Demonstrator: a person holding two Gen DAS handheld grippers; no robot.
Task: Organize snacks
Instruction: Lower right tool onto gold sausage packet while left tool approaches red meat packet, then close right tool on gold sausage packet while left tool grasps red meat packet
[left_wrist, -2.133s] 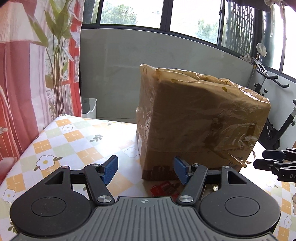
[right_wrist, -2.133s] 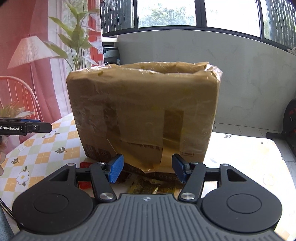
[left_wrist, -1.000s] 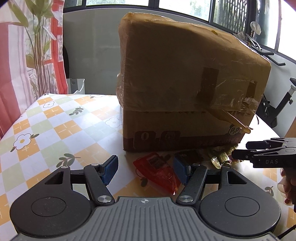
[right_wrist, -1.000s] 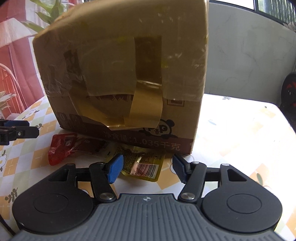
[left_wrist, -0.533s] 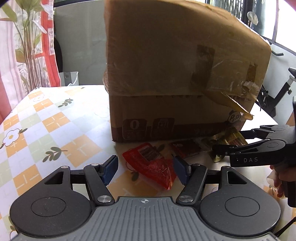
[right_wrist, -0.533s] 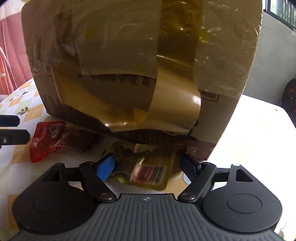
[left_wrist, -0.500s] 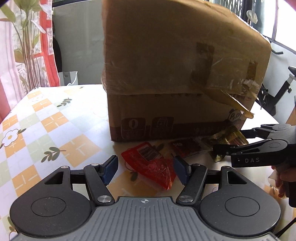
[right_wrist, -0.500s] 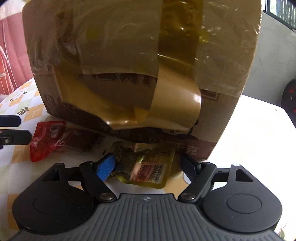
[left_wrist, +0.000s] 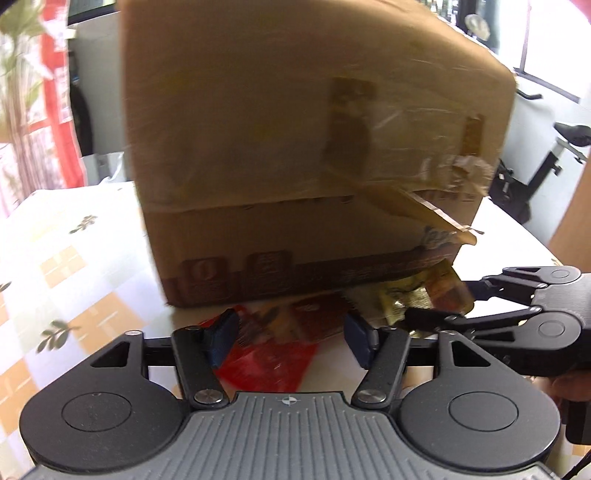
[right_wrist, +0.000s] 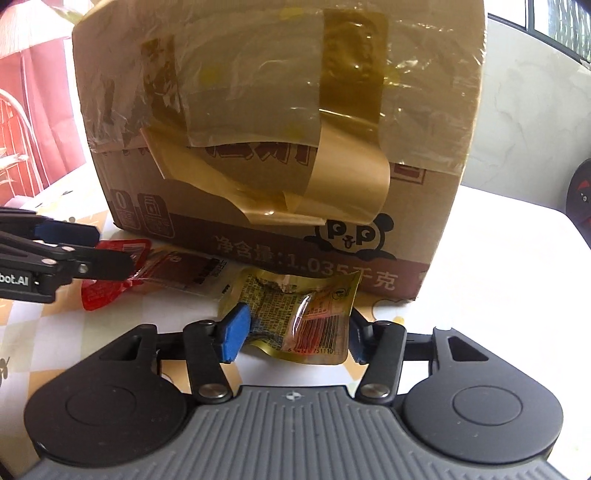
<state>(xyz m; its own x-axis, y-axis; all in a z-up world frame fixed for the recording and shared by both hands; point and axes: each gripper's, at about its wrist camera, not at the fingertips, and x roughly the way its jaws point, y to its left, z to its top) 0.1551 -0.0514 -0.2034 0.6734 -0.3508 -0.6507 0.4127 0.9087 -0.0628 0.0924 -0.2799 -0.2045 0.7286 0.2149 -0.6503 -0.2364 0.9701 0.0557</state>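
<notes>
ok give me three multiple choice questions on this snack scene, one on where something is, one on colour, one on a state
1. Where does the gold snack packet lie?
A. on top of the cardboard box
B. on the table in front of the cardboard box, between the right gripper's jaws
C. inside a basket

2. What colour is the packet between the left gripper's jaws?
A. red
B. green
C. white

3. How do the right gripper's jaws stand?
A. shut flat with nothing between them
B. out of view
C. open, one on each side of the gold packet

Answers:
1 B, the right wrist view shows the packet flat on the tablecloth at the box's base, flanked by the blue pads.
2 A, the red packet shows between the jaws in the left wrist view.
3 C, the packet fills the gap between the jaws and looks unsqueezed.
</notes>
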